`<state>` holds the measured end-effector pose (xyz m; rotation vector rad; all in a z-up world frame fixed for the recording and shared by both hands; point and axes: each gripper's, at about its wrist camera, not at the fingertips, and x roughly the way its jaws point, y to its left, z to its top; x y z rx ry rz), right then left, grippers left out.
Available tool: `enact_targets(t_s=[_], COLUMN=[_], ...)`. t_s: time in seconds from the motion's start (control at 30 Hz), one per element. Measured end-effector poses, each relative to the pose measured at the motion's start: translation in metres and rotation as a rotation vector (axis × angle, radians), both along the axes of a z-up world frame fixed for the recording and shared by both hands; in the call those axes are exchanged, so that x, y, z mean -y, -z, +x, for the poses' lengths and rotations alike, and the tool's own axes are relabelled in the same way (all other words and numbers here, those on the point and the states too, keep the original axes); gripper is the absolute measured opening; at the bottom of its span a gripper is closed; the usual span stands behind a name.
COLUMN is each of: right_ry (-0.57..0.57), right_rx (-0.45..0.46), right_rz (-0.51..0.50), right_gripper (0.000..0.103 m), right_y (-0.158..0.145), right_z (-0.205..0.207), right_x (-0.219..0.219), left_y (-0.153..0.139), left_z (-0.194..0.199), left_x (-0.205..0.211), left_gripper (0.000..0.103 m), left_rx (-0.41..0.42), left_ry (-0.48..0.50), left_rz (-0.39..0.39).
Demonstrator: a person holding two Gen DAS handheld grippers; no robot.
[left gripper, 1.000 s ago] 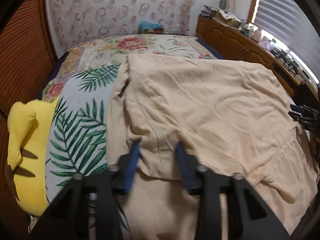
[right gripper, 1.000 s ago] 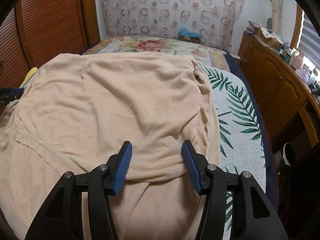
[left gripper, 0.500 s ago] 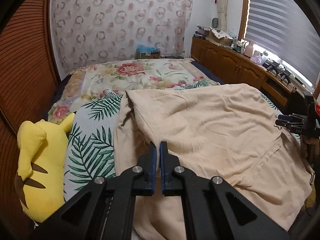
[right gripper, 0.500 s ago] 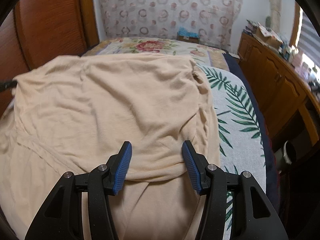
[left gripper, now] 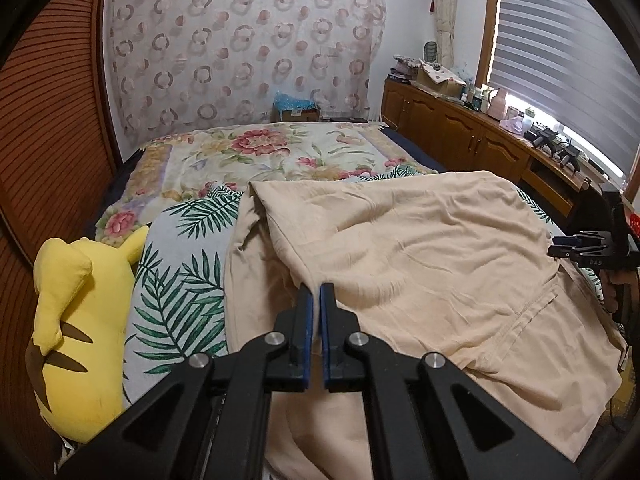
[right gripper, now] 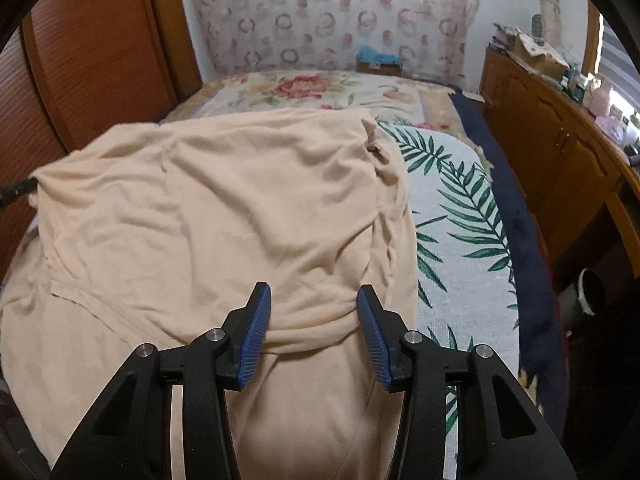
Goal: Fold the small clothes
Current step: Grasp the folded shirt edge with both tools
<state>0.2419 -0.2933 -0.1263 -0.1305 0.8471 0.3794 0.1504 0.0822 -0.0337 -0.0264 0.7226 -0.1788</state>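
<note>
Left tool (left gripper: 316, 300) now clenched on a fold of the peach garment (left gripper: 420, 256), pads pinching cloth at lower centre of its own view; a second ago those pads stood apart over the same fold. The pinched edge has since come up off the bed (left gripper: 256, 152), and the cloth rises in a ridge toward the tool. In the right wrist view the garment's left corner is drawn taut toward the left edge of the frame, where a sliver of the left tool shows.

Right tool (right gripper: 314, 326) not yet gripping: its jaws have just been closing, with a rolled hem of the garment between them, but the blue pads (right gripper: 256, 332) still show a gap to the cloth on both sides.

Reading: one side secured, the other about to be. Once both hold, the fold-over can start. Risk: right pads catching only the top layer.

Garment lies spread across the near half of the bed, over the palm-leaf sheet (left gripper: 176, 280). Yellow plush toy (left gripper: 76, 320) at lower left of the left view, just beside the sheet.

Writing: small pale letters on the right tool's body, at right edge of the left view, too small to read. No other labels legible
</note>
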Motion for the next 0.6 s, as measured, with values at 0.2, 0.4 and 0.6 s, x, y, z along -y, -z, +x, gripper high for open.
enact_targets(t_s=[0.2, 0.4, 0.6], right_ry=[0.029, 0.018, -0.047], right_rx=[-0.014, -0.008, 0.087], right_rz=[-0.017, -0.012, 0.046], right_gripper=[0.043, 0.023, 0.002], right_y=[0.007, 0.005, -0.018], right_z=[0.001, 0.008, -0.002], right_x=[0.009, 0.006, 0.0], left_y=[0.005, 0.005, -0.023], left_z=[0.003, -0.001, -0.02], left_x=[0.001, 0.003, -0.001], left_gripper=[0.0, 0.0, 0.0], left_rx=[-0.007, 0.014, 0.086], left_ry=[-0.01, -0.005, 0.01], left_rz=[-0.005, -0.014, -0.052])
